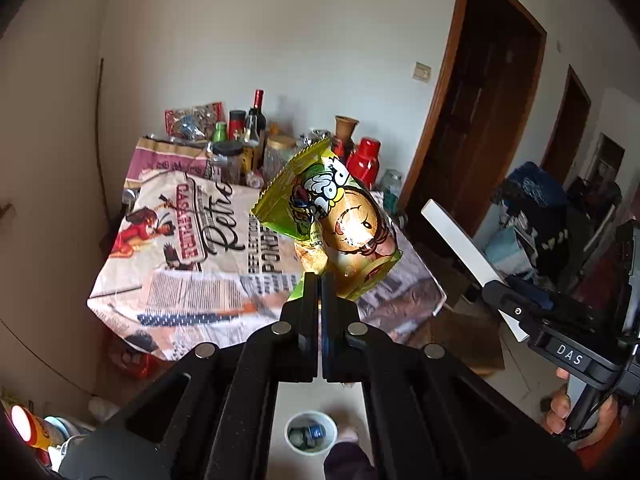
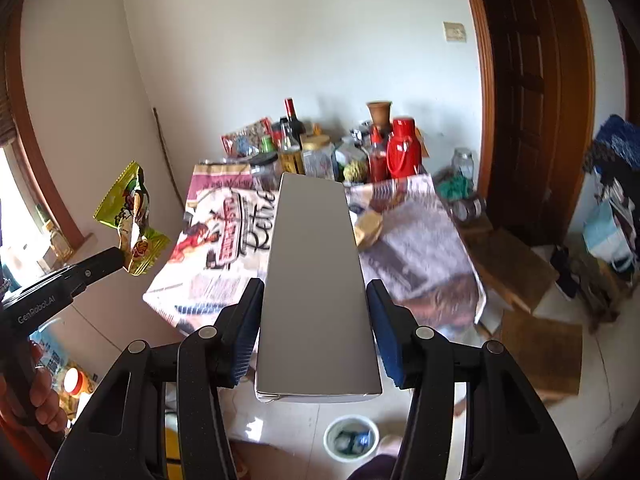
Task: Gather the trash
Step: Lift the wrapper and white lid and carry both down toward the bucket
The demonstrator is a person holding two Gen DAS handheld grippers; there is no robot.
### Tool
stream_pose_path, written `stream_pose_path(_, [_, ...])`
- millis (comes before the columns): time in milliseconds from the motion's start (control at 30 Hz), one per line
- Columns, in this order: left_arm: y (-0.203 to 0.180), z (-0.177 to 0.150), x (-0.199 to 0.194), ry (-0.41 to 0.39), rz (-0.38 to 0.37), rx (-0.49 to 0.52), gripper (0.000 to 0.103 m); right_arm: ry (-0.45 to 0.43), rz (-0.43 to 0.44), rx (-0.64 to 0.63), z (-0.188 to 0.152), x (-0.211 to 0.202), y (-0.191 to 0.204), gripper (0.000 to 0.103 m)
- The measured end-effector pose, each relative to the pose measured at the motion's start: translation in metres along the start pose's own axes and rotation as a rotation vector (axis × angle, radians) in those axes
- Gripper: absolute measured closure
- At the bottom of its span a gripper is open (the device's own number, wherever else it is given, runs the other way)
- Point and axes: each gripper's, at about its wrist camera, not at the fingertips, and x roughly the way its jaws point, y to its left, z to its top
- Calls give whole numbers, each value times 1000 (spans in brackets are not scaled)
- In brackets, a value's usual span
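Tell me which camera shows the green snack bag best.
The left wrist view: the snack bag fills the middle, its printed front facing the camera, pinched at its lower edge by the left gripper. The right wrist view shows the same bag only small and side-on at the left edge, beside the box.

right gripper (image 2: 316, 320): jaws closed on a long grey box (image 2: 316, 280), held in the air | left gripper (image 2: 120, 258): at left edge, pinches a green snack bag (image 2: 134, 220) | table (image 2: 420, 256): behind, covered with printed cloth, bottles at back | white bin (image 2: 352, 438): on floor below, some trash inside
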Motion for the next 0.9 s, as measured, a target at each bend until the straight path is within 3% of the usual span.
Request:
stream_pose_path(200, [7, -34, 1, 89, -33, 2, 103, 78, -20, 17, -31, -2, 9, 54])
stream_pose_path(433, [9, -72, 30, 217, -42, -21, 103, 193, -23, 26, -60, 20, 4, 54])
stream_pose_path(633, [9, -117, 82, 344, -28, -44, 103, 308, -11, 29, -96, 57, -15, 54])
stream_pose_path(900, [16, -225, 202, 572, -56, -184, 103, 495, -10, 31, -174, 139, -61, 54])
